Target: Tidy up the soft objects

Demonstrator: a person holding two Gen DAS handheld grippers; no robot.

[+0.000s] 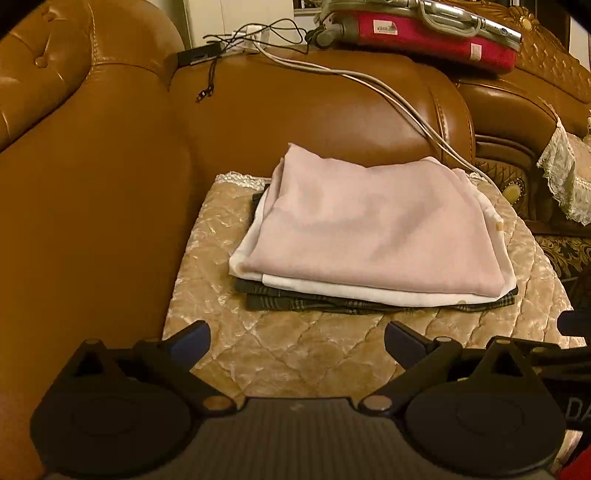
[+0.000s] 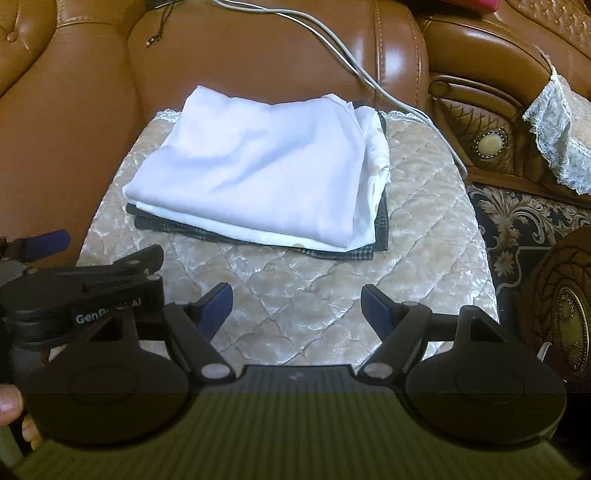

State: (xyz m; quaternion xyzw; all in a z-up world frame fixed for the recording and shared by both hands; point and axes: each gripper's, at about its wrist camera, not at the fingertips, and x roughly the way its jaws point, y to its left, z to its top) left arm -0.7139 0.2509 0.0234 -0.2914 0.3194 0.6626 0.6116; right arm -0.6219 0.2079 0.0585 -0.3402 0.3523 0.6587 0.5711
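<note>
Grippers first: left gripper point(image 1: 297, 338) at bottom of the left wrist frame, jaws spread wide, nothing between them, hovering over the near edge of the quilted seat pad point(image 1: 295, 354). Right gripper point(image 2: 296, 301) at bottom of the right wrist frame, jaws also spread, empty, over the same pad point(image 2: 424, 206). Left gripper body also shows at lower left of the right wrist frame, beside the right one.

Mid-frame: folded stack sits on the pad, clear of both tools. Pink cloth point(image 1: 369, 229) on top, white cloth point(image 1: 354, 291) under it, dark plaid cloth point(image 1: 295, 301) at the bottom, its edge sticking out toward the cameras. In the right wrist view the top cloth point(image 2: 258, 162) reads near white, plaid point(image 2: 380, 225) peeks out at right.

Behind: brown leather sofa backrest point(image 1: 295, 110) fills the upper half. Grey cables point(image 1: 388, 92) run across it from upper centre down to the right. Red suitcase point(image 1: 424, 31) lies on top of the backrest, upper right. Lace-trimmed cover point(image 1: 565, 173) at the right edge.
</note>
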